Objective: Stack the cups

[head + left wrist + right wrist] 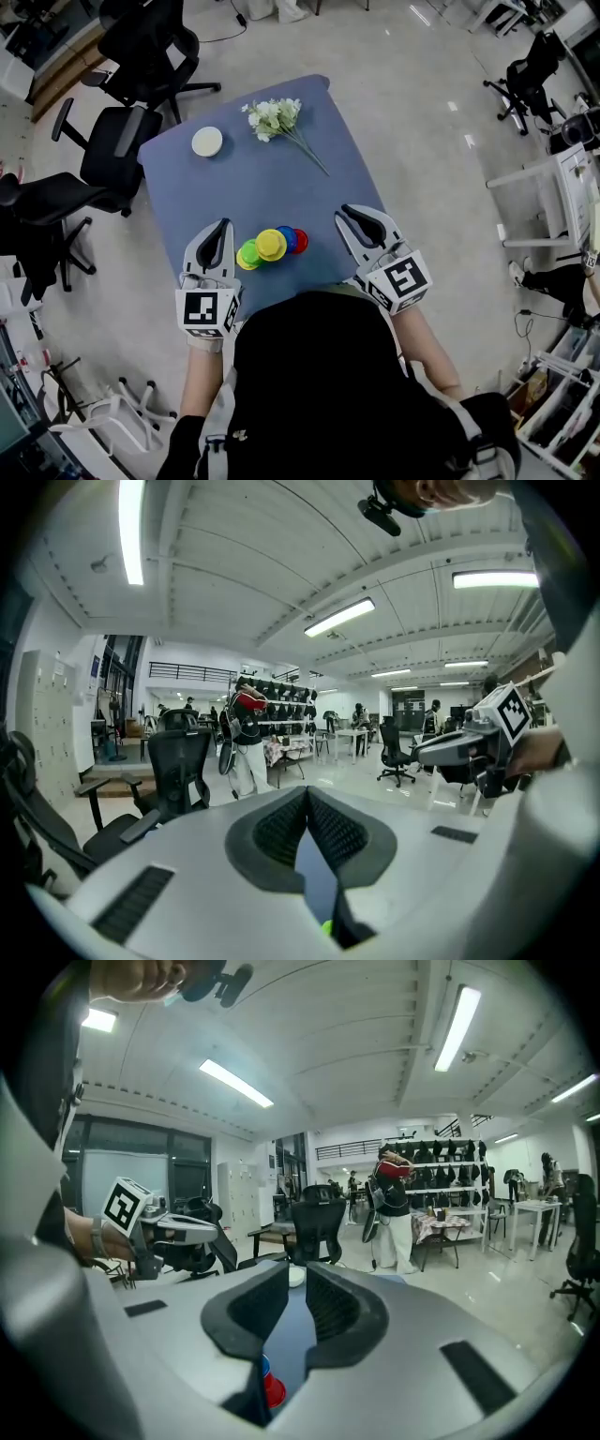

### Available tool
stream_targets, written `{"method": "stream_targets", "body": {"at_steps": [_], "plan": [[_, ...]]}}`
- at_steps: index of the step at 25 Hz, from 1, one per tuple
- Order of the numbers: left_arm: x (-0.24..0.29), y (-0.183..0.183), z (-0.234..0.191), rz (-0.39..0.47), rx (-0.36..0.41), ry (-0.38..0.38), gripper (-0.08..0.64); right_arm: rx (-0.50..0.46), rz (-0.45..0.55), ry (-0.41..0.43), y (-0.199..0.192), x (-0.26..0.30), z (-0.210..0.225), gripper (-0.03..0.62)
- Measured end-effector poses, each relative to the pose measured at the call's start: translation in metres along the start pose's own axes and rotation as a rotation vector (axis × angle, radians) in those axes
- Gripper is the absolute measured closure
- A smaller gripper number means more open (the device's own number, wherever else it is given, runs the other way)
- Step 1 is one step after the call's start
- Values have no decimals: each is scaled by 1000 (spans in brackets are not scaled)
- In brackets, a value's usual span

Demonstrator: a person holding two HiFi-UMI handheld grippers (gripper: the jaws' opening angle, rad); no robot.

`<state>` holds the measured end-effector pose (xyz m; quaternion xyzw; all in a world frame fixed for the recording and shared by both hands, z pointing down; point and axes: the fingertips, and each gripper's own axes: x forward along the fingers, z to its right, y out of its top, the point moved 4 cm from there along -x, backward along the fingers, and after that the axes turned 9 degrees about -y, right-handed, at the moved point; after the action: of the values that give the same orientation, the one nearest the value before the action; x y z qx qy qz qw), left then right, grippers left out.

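Several cups sit bunched together on the blue table (281, 192): green (247, 255), yellow (271, 244), blue (289, 238) and red (300, 241), overlapping from above. My left gripper (222, 228) hovers just left of the green cup, lifted off the table, shut and empty. In the left gripper view its pads (281, 832) meet and a sliver of green cup (327, 927) shows below. My right gripper (345, 215) hangs to the right of the red cup. Its jaws (297, 1279) stand a narrow slit apart with nothing between them; the red cup (274, 1390) shows beneath.
A white round lid-like disc (207, 142) and a spray of white flowers (277, 117) lie at the table's far end. Black office chairs (122, 141) stand to the table's left. The floor beyond holds more chairs and white furniture (553, 187).
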<state>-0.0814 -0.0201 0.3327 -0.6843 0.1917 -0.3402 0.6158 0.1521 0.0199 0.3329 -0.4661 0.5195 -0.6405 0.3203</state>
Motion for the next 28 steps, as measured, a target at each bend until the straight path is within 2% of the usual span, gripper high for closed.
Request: {"method": "stream_targets", "body": {"at_steps": [5,12,28], "plan": [[4,-1,4,-15,22,-20,549,4,8,-20,0,-3,2,525],[4,-6,9,-25,32,-24,549,16,-37,-16,-12,-1,0,526],[-3,-23,1,-64,-5,0,548,14,-81,4,-23,4,-8,526]]}}
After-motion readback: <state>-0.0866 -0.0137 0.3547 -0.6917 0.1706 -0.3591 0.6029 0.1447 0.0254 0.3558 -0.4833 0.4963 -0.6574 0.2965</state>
